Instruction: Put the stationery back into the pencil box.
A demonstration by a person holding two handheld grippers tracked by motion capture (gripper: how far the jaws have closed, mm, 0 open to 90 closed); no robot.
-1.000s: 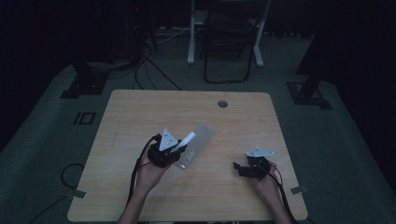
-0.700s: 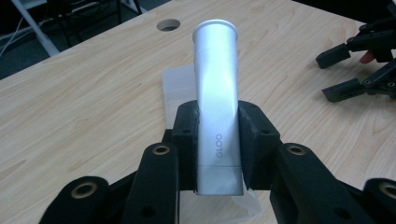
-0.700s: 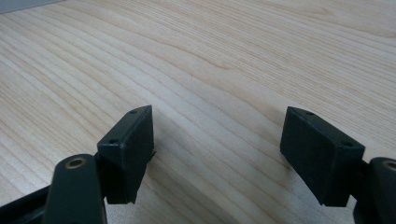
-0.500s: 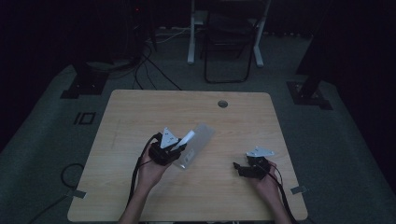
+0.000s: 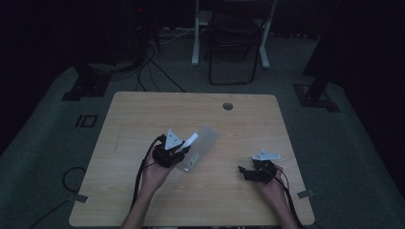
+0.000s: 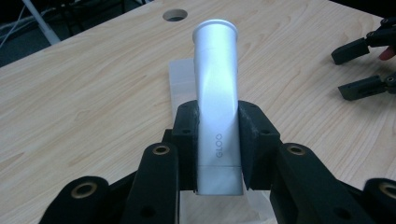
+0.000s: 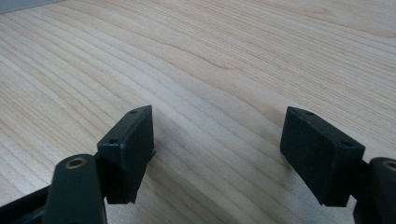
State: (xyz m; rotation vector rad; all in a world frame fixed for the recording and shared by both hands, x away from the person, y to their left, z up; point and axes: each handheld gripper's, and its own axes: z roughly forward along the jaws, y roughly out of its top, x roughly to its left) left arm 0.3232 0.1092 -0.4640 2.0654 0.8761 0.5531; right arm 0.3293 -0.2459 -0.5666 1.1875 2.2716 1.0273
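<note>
The left claw (image 5: 184, 151) sits a little toward 7 o'clock of the bench (image 5: 143, 114) centre, its jaws clamped on a silver tube (image 6: 217, 107) marked GLOO. In the left gripper view the two black pads press the tube's flat lower end from both sides, and the round capped end points away toward 12 o'clock, toward the cable hole (image 6: 175, 15) in the bench top. In the high view the tube (image 5: 190, 140) slants up toward 1 o'clock from the claw. Under and beyond it lies a clear plastic case (image 5: 203, 145), flat on the wood and angled the same way; whether the tube touches it cannot be told.

The right claw (image 5: 242, 171) rests near the bench's 5 o'clock corner, well apart from the tube. Its jaws stand apart with bare wood grain between them in the right gripper view (image 7: 219, 154), holding nothing. From the left gripper view the same claw (image 6: 362, 65) shows at 2 o'clock, likewise spread.

Against the pictures from half a second and a second ago, nothing has visibly shifted: the left claw keeps the same grip and the same slant on the tube, the case lies where it lay, and the right claw stays in its place with the jaws equally wide. Both hands hold steady.
</note>
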